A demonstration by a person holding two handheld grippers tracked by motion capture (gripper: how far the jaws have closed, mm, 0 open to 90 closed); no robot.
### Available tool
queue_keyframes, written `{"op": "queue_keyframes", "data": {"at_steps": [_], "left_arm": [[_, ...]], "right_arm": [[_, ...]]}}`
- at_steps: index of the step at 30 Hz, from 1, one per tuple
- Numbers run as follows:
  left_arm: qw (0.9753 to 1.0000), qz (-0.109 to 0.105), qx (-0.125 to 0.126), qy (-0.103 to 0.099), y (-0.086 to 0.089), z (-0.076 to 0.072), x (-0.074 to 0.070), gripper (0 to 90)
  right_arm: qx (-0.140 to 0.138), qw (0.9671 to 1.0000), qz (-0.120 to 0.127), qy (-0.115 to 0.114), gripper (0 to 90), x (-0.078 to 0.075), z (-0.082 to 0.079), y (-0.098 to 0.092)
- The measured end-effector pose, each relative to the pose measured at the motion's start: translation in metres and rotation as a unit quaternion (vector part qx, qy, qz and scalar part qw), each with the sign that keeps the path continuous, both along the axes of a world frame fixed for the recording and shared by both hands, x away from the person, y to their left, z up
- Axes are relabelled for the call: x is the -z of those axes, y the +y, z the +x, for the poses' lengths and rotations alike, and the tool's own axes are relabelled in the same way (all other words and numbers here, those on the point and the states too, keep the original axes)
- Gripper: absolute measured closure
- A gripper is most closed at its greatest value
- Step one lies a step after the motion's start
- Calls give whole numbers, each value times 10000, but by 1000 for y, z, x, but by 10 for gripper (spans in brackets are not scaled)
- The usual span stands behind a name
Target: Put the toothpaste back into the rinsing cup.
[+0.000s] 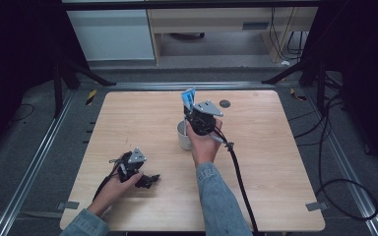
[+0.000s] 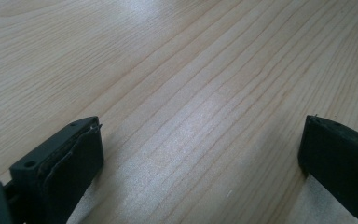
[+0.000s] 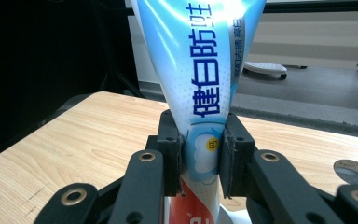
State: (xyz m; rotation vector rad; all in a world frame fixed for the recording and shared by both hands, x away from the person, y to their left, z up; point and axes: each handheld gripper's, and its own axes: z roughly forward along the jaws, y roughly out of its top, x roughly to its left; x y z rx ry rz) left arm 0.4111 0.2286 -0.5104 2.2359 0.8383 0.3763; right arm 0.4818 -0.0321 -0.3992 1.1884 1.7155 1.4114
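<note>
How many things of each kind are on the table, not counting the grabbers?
Toothpaste tubes: 1, blue and white, held by the right gripper
White cups: 1
Dark round discs: 1, I can't tell what it is
Total: 3

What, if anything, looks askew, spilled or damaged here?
Nothing spilled or broken. The toothpaste tube is pinched in the right gripper above the white cup; the left gripper rests open on the table. Its left pad looks slightly frayed.
</note>
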Motion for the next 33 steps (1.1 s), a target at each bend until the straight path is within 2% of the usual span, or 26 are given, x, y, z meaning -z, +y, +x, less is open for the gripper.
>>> {"op": "queue_keyframes", "data": {"at_steps": [33], "left_arm": [[10000, 3, 2, 0, 0, 0, 0, 0]], "right_arm": [[127, 9999, 85, 60, 729, 20, -2, 3]]}}
